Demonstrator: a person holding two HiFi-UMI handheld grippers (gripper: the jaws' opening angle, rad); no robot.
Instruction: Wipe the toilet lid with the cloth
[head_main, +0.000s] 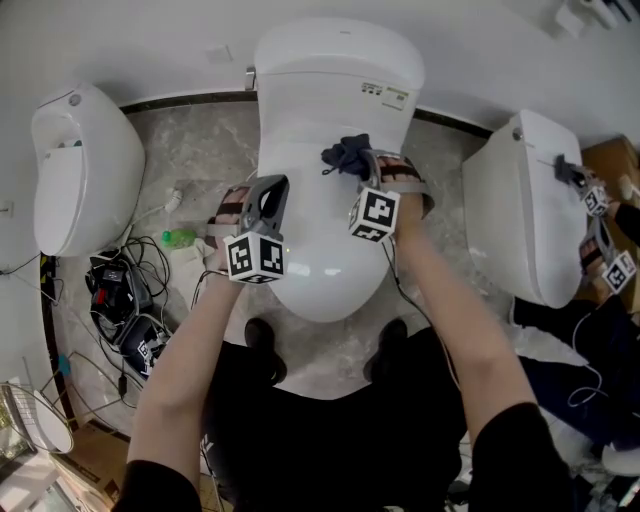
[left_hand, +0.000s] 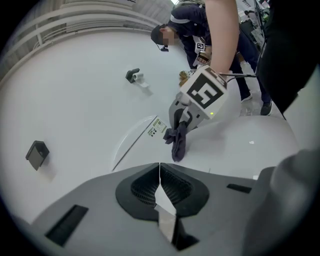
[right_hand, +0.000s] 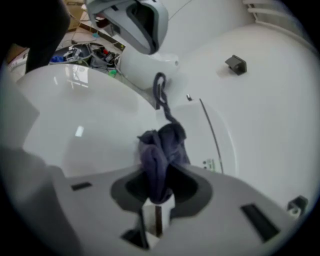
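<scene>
1. Purple-grey cloth is squeezed tight between the jaws of the right gripper. A soft bunch of it sticks out in front of them.
2. Seen from the head view, the right gripper hangs over the back part of the toilet lid, close to the tank. The cloth droops from its tip. In the left gripper view the low end of the cloth looks like it touches the white top, but I cannot be sure.
3. The lid is long one way, from the tank down toward the person's shoes. Nearly all of the lid lies on the person's side of the cloth. So I think the wipe has to come back toward the body, along that long way.
4. The left gripper has its jaws pressed together with nothing between them.
5. From above, the left gripper sits over the left side of the lid. It is near the right one and a bit closer to the person.
6. The right gripper has the cloth, so it is the one to do the wiping. If the wipe swings to the left, the left gripper could get in the way.
</scene>
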